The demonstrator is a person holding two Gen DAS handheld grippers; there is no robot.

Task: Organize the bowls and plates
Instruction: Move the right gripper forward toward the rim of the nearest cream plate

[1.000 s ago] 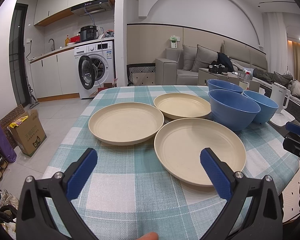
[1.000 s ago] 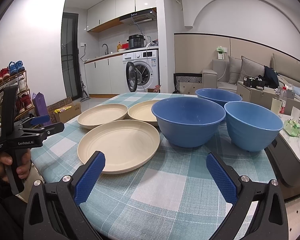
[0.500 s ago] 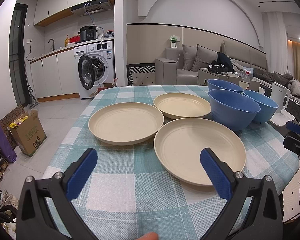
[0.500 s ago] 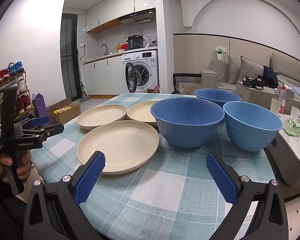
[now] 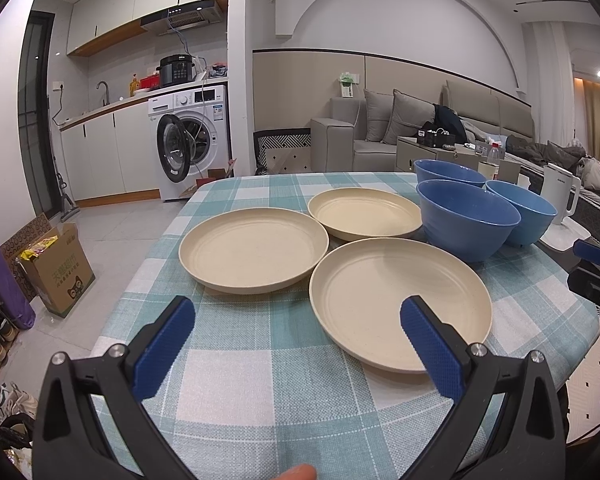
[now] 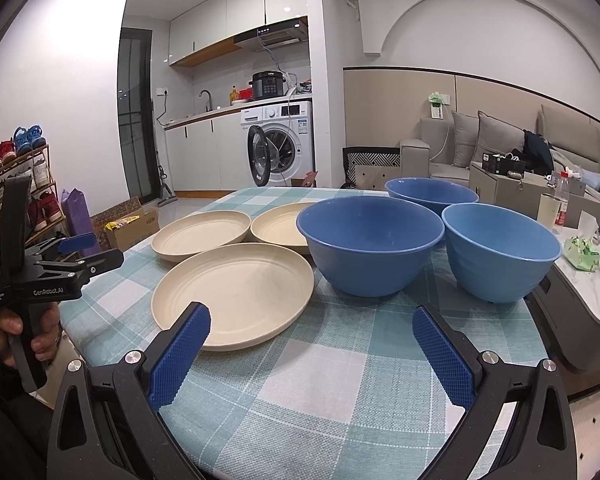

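Nothing is shifting since the earlier frames: both the left gripper (image 5: 297, 332) and right gripper (image 6: 311, 338) are hovering wide open and empty, near the front plate (image 5: 400, 300), which probably needs gripping by its rim and stacking.

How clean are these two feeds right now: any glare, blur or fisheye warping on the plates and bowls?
Left wrist view: sharp, evenly lit; the nearest plate shows no glare; ceiling spots flare only at the upper corners; walls bow at the dark vignetted edges. Right wrist view: equally sharp; the front bowl shows only a soft sheen inside and casts a faint shadow on the tablecloth; the doorway bends.
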